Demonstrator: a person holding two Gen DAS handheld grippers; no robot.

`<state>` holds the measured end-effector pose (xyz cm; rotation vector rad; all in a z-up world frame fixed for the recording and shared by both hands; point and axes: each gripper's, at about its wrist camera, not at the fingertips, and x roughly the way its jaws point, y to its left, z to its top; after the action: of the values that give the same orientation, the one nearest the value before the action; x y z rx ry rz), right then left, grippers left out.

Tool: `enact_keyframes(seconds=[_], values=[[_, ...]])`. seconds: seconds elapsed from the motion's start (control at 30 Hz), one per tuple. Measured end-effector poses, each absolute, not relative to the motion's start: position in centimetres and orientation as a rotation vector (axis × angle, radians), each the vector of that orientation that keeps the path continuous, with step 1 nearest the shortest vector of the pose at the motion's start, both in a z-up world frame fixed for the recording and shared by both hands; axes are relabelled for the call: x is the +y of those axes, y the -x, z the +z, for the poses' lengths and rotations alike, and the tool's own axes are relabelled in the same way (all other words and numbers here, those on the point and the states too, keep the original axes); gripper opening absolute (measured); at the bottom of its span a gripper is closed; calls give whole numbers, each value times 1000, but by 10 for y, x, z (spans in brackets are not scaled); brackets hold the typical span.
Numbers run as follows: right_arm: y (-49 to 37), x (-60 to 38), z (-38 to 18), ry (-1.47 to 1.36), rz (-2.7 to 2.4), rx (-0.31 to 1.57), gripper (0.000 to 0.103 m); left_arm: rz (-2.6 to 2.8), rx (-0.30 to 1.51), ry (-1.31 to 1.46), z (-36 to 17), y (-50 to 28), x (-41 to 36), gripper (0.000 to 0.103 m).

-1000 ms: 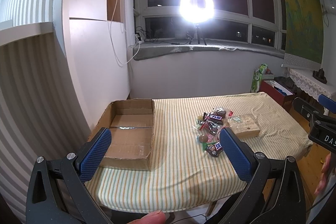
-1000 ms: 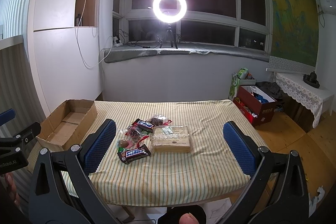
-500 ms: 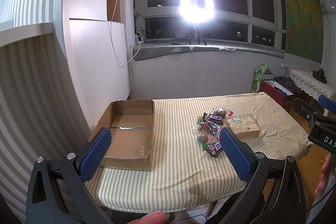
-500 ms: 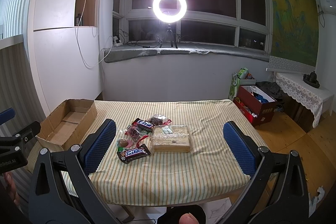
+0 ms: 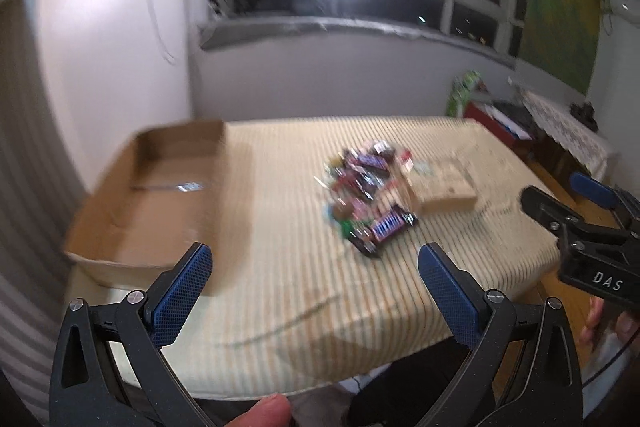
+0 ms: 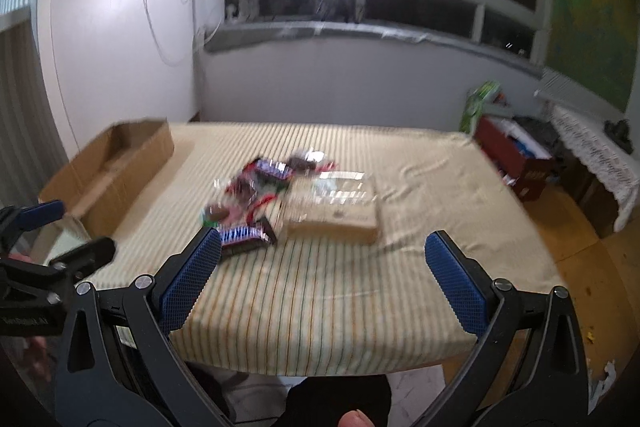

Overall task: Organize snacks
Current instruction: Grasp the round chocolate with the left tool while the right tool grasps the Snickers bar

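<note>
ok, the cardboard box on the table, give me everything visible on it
The cardboard box is brown corrugated card, shallow, rectangular and open-topped. It looks empty, with a shiny tape strip across its floor. It sits flat at the left end of the striped tablecloth, near the white wall, apart from the snack pile. Neither gripper touches it. Both views are motion-blurred, so fine detail is unclear.

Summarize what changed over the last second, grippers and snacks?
Both grippers moved forward and tipped down toward the table; both views are now motion-blurred. The left gripper and right gripper stay open and empty. Nothing grasped or released. The snack pile, flat packet and cardboard box lie as before.
</note>
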<state>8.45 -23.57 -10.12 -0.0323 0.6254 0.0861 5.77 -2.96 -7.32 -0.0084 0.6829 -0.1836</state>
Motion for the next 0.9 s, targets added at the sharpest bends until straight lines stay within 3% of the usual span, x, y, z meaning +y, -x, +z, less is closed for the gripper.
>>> enact_keyframes(seconds=[0.4,0.67,0.83,0.9], values=[[-163,-285,-161,-190,260,805,103,-345,781,-12,-131,-114,-66,102],[-182,-238,-150,-69,459,828,103,-373,803,5,-140,-135,-64,102],[-185,-218,-161,-48,527,839,89,-296,780,5,-127,-137,-38,102],[-180,-215,-167,-23,543,842,89,-280,774,28,-124,-146,-29,101]])
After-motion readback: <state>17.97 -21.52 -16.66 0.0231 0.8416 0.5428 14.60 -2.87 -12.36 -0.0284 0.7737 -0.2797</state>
